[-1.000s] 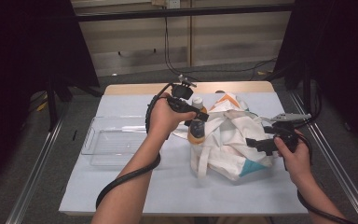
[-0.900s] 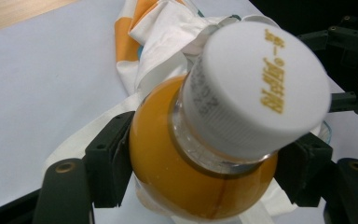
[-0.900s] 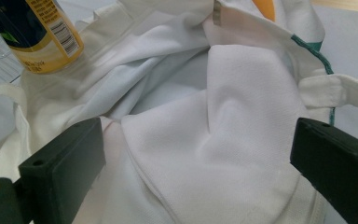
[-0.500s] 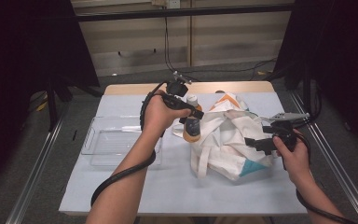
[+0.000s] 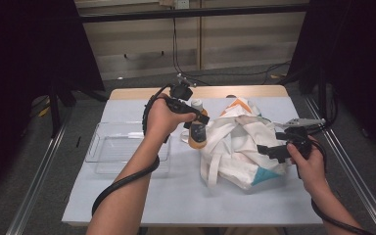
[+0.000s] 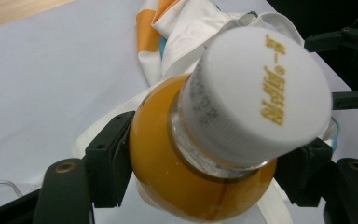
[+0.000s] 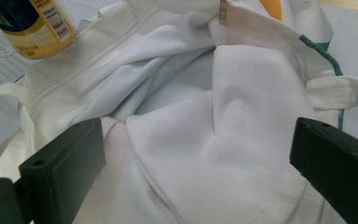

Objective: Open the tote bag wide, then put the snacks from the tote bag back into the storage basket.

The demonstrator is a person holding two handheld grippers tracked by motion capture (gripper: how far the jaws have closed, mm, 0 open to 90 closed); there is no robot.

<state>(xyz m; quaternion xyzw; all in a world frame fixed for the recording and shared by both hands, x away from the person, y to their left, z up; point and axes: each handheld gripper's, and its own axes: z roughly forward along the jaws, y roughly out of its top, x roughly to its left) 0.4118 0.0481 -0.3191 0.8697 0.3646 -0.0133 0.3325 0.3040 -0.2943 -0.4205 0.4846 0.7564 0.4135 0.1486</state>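
High view: bottle [image 5: 197, 133] upright, cap up.

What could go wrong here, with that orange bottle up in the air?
The left gripper holds the orange bottle only around its rounded shoulder, tilted, so it could slip out. A white bag strap trails just below it and might snag. The right gripper stands open over the white bag, so the cloth could shift.

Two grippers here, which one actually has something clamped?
The left gripper: its jaws are shut on the orange bottle. The right gripper stands open over the white bag.
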